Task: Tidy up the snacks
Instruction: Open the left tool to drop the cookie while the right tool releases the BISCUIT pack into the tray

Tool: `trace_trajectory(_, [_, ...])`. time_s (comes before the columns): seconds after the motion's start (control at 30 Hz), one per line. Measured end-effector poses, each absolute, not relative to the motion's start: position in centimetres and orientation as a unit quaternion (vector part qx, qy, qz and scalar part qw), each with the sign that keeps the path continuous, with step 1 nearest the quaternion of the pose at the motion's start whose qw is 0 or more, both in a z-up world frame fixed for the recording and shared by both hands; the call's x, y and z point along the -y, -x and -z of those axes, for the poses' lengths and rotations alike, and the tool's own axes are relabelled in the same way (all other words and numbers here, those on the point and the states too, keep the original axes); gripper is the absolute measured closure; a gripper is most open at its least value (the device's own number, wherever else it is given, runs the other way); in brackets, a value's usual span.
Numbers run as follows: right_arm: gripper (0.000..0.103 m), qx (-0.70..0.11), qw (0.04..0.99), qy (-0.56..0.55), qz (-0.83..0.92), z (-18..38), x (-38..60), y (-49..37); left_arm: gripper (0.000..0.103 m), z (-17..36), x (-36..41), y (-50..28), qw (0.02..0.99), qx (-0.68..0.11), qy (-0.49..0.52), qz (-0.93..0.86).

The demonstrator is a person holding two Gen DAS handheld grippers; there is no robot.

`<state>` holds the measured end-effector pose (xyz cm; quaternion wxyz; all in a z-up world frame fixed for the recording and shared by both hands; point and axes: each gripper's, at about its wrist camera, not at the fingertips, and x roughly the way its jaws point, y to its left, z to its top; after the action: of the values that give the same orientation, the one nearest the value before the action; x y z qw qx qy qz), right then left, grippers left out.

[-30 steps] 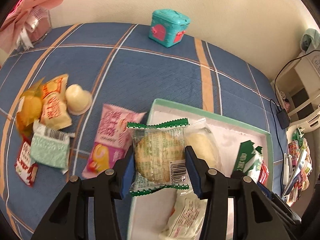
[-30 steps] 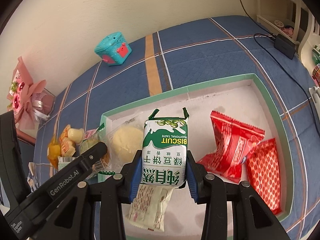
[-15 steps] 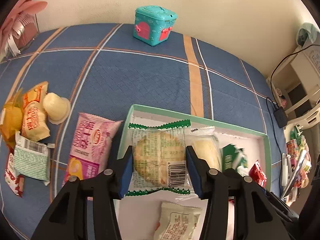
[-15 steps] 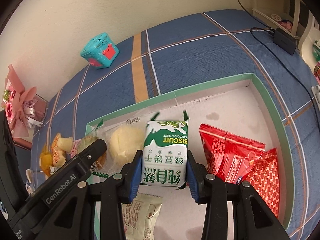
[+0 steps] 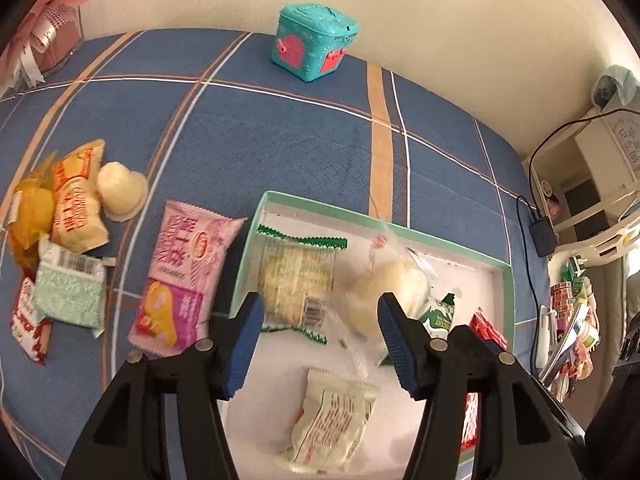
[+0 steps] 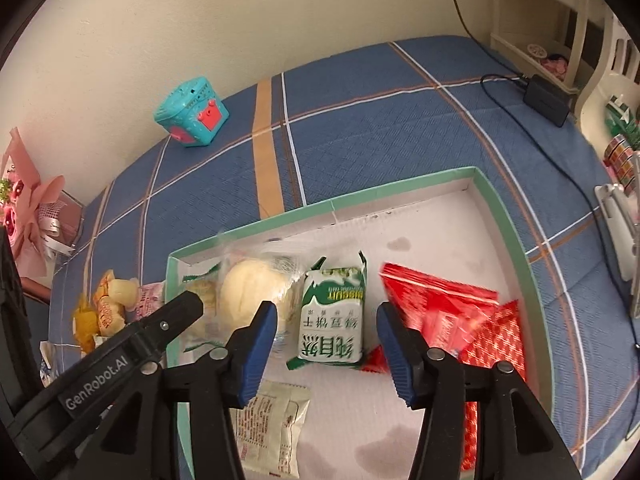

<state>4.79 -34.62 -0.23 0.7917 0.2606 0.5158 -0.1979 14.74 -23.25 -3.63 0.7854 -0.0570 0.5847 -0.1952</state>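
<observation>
Having just been opening, both grippers now stand spread: the left gripper [image 5: 322, 330] has let its cracker pack [image 5: 296, 280] drop at the tray's [image 6: 516, 248] nine o'clock, the right gripper [image 6: 326, 340] its biscuit pack [image 6: 332, 320] at centre, so both snacks are stowed.

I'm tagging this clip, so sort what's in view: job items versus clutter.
Job:
- green-rimmed tray
- green biscuit pack
- round cracker pack
- red packets
- pink snack pack
- loose snack pile

Clutter:
- teal toy box
- pink bouquet
- black adapter
</observation>
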Motion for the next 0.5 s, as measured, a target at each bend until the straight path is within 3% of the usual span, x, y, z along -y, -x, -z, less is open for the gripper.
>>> trace_trajectory(0.1, [0.047, -0.515, 0.794, -0.255, 0.199, -0.6, 34.2, -4.2, 0.036, 2.7, 22.6, -14.2, 0.792, -0.581, 0.046, 0.182])
trace_trajectory(0.5, [0.047, -0.512, 0.805, -0.229, 0.193, -2.4, 31.8, -2.1, 0.036, 2.2, 18.9, -11.4, 0.8, -0.582, 0.03, 0.145])
